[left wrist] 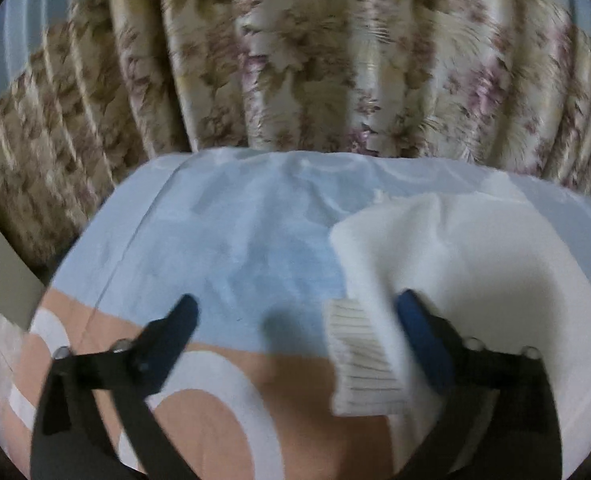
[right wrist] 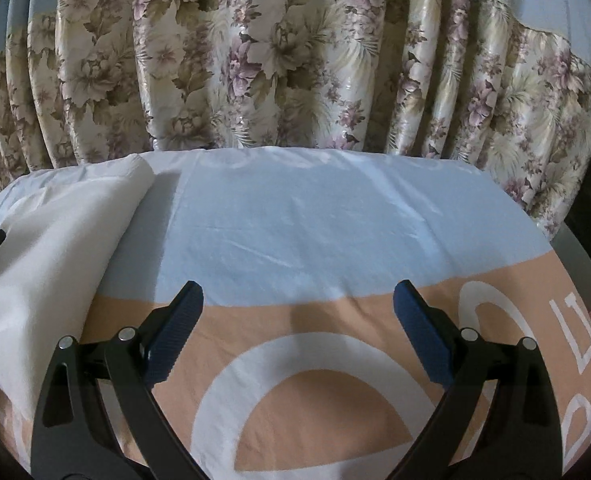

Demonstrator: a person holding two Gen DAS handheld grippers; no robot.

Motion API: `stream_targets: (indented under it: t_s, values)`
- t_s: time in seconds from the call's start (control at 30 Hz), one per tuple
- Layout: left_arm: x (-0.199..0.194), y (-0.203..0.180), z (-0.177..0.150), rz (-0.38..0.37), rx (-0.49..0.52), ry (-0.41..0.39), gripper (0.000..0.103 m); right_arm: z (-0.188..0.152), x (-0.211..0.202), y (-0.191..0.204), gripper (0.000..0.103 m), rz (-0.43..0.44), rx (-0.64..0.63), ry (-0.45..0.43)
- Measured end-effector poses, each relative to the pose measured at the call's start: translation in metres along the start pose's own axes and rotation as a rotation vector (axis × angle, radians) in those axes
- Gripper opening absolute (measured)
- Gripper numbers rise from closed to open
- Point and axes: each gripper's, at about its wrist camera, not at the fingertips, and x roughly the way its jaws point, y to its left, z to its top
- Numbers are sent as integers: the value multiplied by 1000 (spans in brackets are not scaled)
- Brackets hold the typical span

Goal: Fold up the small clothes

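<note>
Left tool (left wrist: 295, 320) gapes beside ribbed white garment (left wrist: 475, 264).

One white garment (left wrist: 475, 264) with one ribbed cuff (left wrist: 359, 360) is lying at the right of the left wrist view; one blue-and-peach bedsheet (right wrist: 315, 220) is spreading across the middle, one floral curtain (right wrist: 275, 60) is hanging along the top, and two grippers, left (left wrist: 295, 312) and right (right wrist: 297, 308), are showing at the bottom edges

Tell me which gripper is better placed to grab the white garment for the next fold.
Left. The left gripper is open right over the white garment, its ribbed cuff between the fingers. The right gripper is open over bare bedsheet.
</note>
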Motion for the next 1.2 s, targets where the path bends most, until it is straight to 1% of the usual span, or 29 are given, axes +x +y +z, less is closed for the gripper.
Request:
stream_targets:
  t_s: [0.07, 0.17, 0.23, 0.3, 0.4, 0.43, 0.47, 0.53, 0.57, 0.63, 0.73, 0.83, 0.9, 0.97, 1.1, 1.17, 1.2]
  values:
    - [-3, 4, 0, -16, 2, 1, 101, 3, 1, 4, 96, 0, -17, -2]
    - [-18, -1, 1, 5, 56, -28, 101, 10, 2, 18, 97, -18, -82, -10]
    - [-25, -3, 3, 8, 66, -28, 101, 14, 2, 23, 97, -20, -113, -17]
    - [-35, -4, 5, 16, 62, -37, 101, 20, 0, 28, 97, -14, -129, -24]
    - [-56, -6, 10, 21, 33, -75, 101, 29, -6, 32, 98, -13, -134, -43]
    - [-65, -7, 12, 9, 14, -85, 101, 31, -8, 33, 98, -7, -131, -47]
    - [-70, -9, 13, -17, 5, -90, 101, 34, -10, 34, 99, -2, -128, -53]
    - [-78, -15, 13, -73, -4, -86, 101, 39, -11, 38, 99, 8, -126, -54]
    - [-79, -19, 13, -85, -2, -81, 101, 41, -12, 40, 99, 16, -122, -53]
    - [-77, -28, 11, -105, 5, -64, 101, 47, -13, 45, 99, 51, -99, -47]
    - [-57, -32, 1, -89, -4, -6, 101, 55, -15, 55, 100, 157, -41, -33]
    - [-41, -31, -10, -87, -20, 30, 101, 54, -10, 78, 100, 194, -68, -5]
    - [-35, -29, -17, -101, -47, 47, 101, 50, -2, 91, 100, 204, -95, 20]
    - [-33, -28, -22, -120, -73, 49, 101, 47, 6, 98, 100, 232, -82, 50]
    - [-34, -34, -28, -160, -84, 41, 101, 39, 16, 103, 100, 341, -15, 95]
    - [-38, -37, -31, -188, -86, 29, 101, 36, 21, 108, 100, 351, -21, 112]
    - [-38, -40, -32, -190, -78, 33, 101, 34, 23, 109, 100, 354, -25, 117]
